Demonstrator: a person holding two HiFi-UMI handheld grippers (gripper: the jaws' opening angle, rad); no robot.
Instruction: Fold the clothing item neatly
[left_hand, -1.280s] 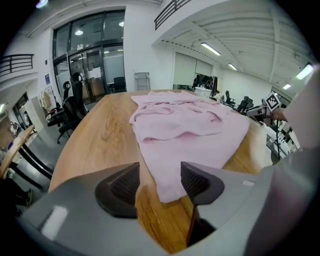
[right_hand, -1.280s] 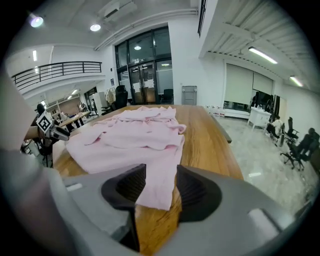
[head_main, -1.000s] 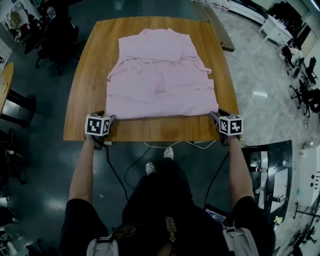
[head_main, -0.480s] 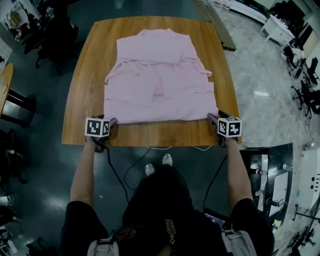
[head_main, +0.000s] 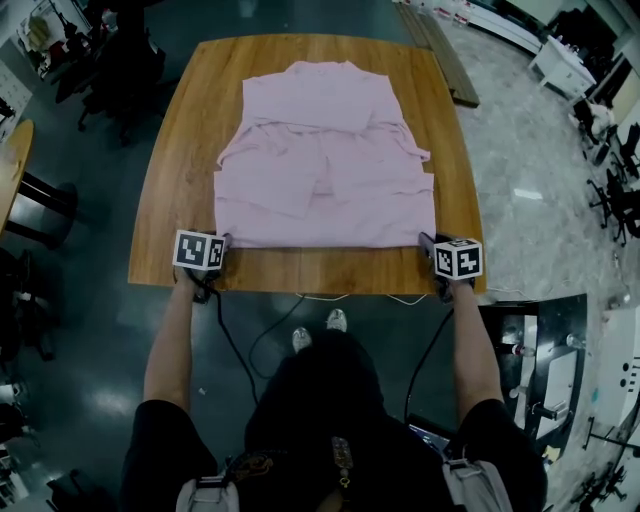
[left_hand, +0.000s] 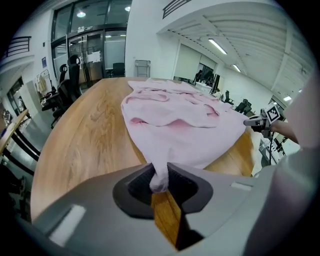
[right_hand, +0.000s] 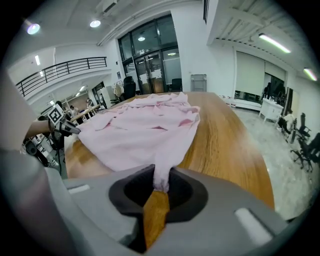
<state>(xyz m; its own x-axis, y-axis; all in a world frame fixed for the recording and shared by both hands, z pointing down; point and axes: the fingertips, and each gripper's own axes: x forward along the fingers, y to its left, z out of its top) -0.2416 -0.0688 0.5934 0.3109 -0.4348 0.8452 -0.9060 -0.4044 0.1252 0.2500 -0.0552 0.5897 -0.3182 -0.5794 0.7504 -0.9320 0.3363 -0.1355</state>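
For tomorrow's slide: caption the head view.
Left gripper and right gripper, jaws closing on near corners of a pink garment on a wooden table.

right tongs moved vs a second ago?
No real shift: the right tongs still sit by the table's near right corner, jaws closing on the shirt hem between them.

No word, brand, number or label can be read in any view. The only printed marks are black-and-white square patterns on the left cube (head_main: 198, 250) and the right cube (head_main: 458, 258), with no letters or digits. A small blue wall sign (left_hand: 44, 62) is too small to read.
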